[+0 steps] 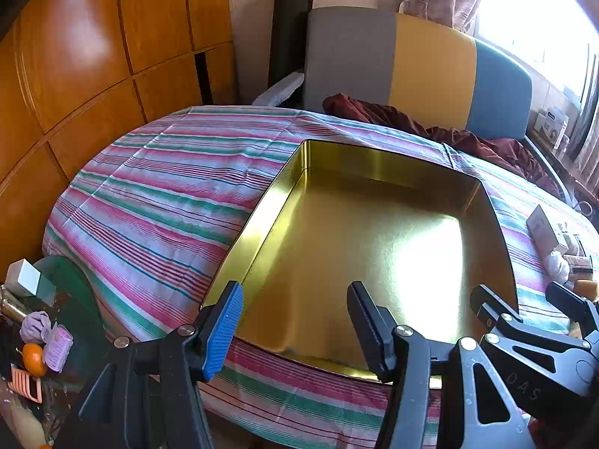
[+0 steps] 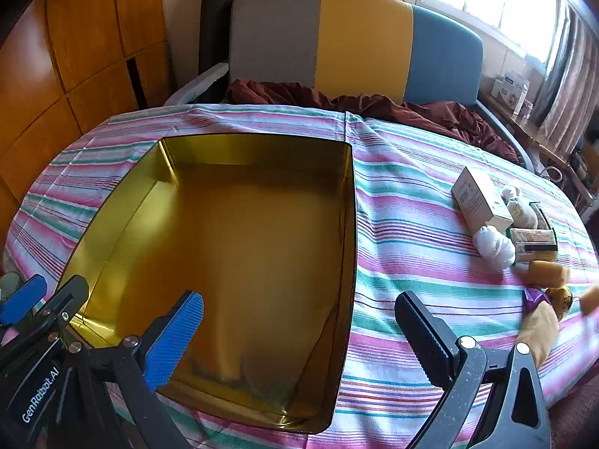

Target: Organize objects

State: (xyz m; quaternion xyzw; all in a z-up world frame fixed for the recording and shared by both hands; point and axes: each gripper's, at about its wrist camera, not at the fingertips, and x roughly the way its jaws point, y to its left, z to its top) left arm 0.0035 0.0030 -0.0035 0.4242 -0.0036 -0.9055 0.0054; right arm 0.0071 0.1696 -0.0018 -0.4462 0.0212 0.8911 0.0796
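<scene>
A large empty gold tin tray (image 1: 258,232) lies on the striped tablecloth. My left gripper (image 1: 295,323) hovers over its near edge, open, with nothing between the blue and black fingers. My right gripper (image 2: 299,333) stands wide open over the tray's (image 2: 123,205) near right corner, also holding nothing. To the right of the tray, small items lie on the cloth: a white box (image 2: 481,198), a white wrapped bundle (image 2: 494,245), a brown packet (image 2: 533,241), a tan cylinder (image 2: 548,275) and a purple-wrapped piece (image 2: 535,297). Each gripper shows at the edge of the other's view.
A low side surface at the far left holds a white block (image 1: 24,277), an orange (image 1: 33,357) and lilac items (image 1: 56,348). A grey, yellow and blue chair back (image 2: 359,41) with a maroon cloth (image 2: 374,106) stands behind the table. Wooden panels (image 1: 93,56) line the left.
</scene>
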